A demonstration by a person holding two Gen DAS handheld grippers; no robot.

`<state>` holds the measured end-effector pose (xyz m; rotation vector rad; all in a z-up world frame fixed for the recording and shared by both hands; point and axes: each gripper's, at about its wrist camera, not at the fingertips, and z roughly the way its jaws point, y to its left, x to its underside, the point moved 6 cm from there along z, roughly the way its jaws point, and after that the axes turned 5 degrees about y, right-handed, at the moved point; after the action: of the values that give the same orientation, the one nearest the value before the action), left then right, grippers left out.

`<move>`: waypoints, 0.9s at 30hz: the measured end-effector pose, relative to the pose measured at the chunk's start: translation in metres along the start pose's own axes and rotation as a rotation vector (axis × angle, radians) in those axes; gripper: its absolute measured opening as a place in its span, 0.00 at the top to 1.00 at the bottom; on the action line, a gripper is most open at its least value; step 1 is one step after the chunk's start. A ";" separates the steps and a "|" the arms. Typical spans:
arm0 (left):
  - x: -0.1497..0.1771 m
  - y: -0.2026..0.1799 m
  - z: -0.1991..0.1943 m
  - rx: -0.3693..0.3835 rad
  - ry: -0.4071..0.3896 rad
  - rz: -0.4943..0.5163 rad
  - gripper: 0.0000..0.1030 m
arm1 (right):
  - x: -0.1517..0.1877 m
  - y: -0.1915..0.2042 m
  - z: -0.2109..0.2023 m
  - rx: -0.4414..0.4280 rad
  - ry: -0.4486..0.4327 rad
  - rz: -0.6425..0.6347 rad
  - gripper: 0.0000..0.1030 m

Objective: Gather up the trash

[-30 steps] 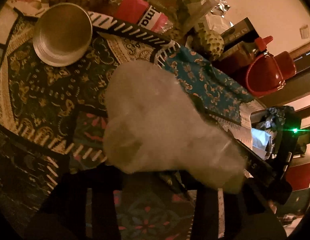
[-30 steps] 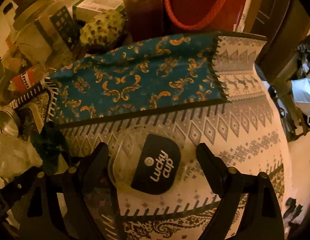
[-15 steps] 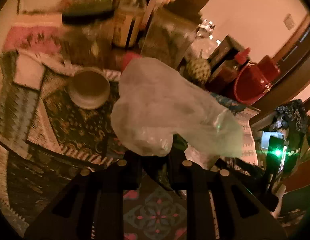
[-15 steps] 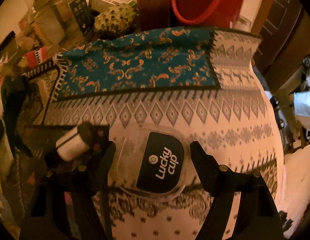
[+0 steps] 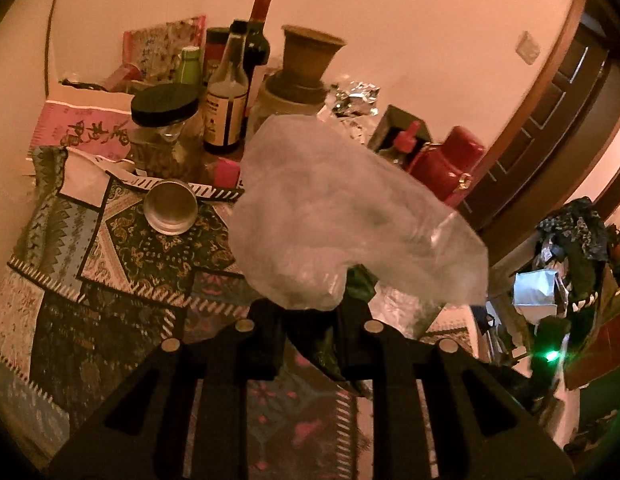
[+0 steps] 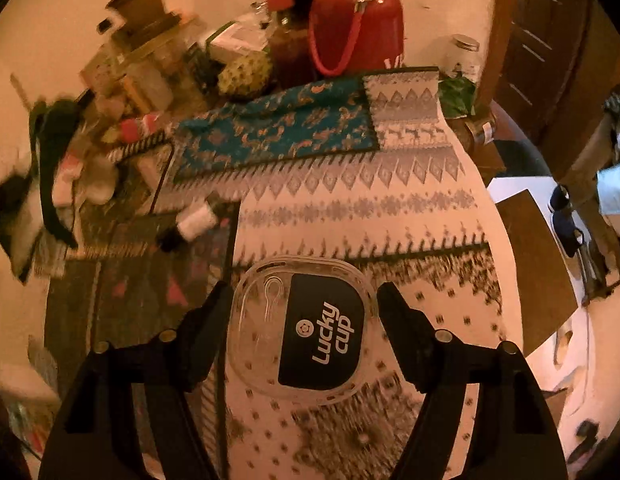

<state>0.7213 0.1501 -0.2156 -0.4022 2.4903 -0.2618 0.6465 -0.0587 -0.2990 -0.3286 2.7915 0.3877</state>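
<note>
In the left wrist view the left gripper (image 5: 310, 322) has its fingers drawn narrow on the bottom edge of a crumpled clear plastic bag (image 5: 341, 216), which billows up and toward two o'clock from the fingertips, held well above the patterned tablecloth (image 5: 122, 272). At ten o'clock from the bag a small steel bowl (image 5: 170, 207) sits on the cloth, and behind it, toward twelve, stand a black-lidded jar (image 5: 166, 128) and several bottles. The bag looks light and slack, so the grip should stay firm and the hand should move smoothly, keeping the loose end from brushing those bottles. In the right wrist view the right gripper (image 6: 306, 316) is spread fairly wide with a clear plastic Lucky Cup lid (image 6: 302, 324) between its fingers; both fingers look close against the lid's rim, but I cannot tell for sure whether they are actually squeezing it, or whether it is lifted or lying on the white-patterned part of the cloth. Judged as trash to be collected, the lid wants a squeeze across its widest rim, gentle enough that the thin plastic does not buckle and pop out. A red flask (image 6: 355, 20) stands at twelve o'clock, well apart, so nothing crowds the lift.
</note>
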 end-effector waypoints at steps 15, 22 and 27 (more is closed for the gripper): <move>0.079 -0.010 -0.056 -0.083 -0.038 -0.103 0.83 | 0.077 -0.007 0.022 -0.052 0.189 -0.156 0.28; 0.110 -0.008 -0.074 -0.150 -0.044 -0.138 0.83 | 0.083 0.005 0.028 0.015 0.166 -0.211 0.20; 0.119 -0.005 -0.080 -0.166 -0.044 -0.154 0.83 | 0.095 0.020 0.032 0.094 0.137 -0.249 0.15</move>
<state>0.5828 0.1121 -0.2128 -0.6627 2.4494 -0.1066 0.5616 -0.0474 -0.3544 -0.6950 2.8408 0.1803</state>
